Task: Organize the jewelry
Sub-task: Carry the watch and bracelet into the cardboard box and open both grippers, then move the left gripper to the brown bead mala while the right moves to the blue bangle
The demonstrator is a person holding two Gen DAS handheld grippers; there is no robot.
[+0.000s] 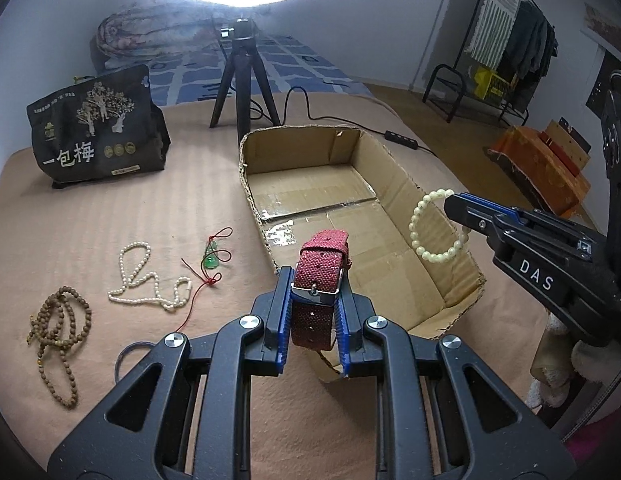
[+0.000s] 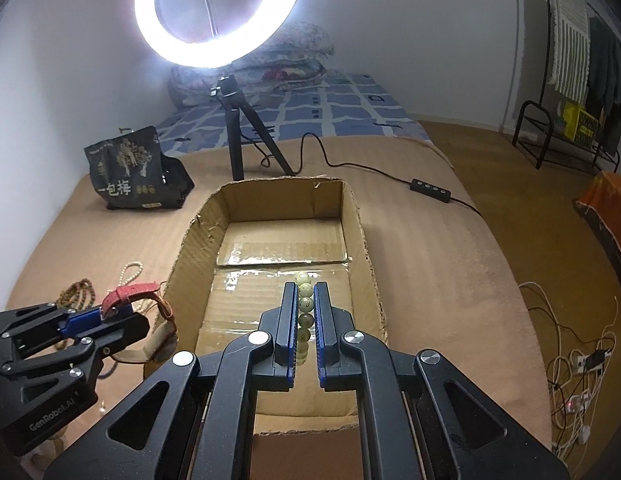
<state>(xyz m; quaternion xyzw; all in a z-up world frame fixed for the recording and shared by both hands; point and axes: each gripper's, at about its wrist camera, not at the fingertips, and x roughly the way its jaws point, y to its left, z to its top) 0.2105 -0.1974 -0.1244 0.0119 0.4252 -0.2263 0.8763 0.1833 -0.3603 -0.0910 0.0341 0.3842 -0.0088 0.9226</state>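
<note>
Left hand-held gripper (image 1: 312, 292) clamped on red strap (image 1: 320, 280), held over near-left corner of box (image 1: 390, 196). Right hand-held gripper (image 2: 306, 312) clamped on pale bead bracelet (image 2: 304, 304), above box floor. Left of the left gripper, on the bed (image 1: 150, 208): pearl necklace (image 1: 146, 280), brown beads (image 1: 58, 332), green pendant (image 1: 211, 258).

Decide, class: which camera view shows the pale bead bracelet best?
The left wrist view: the pale bead bracelet hangs there as a full loop from the right claw. The right wrist view shows only a short row of its beads edge-on between that claw's fingers.
</note>
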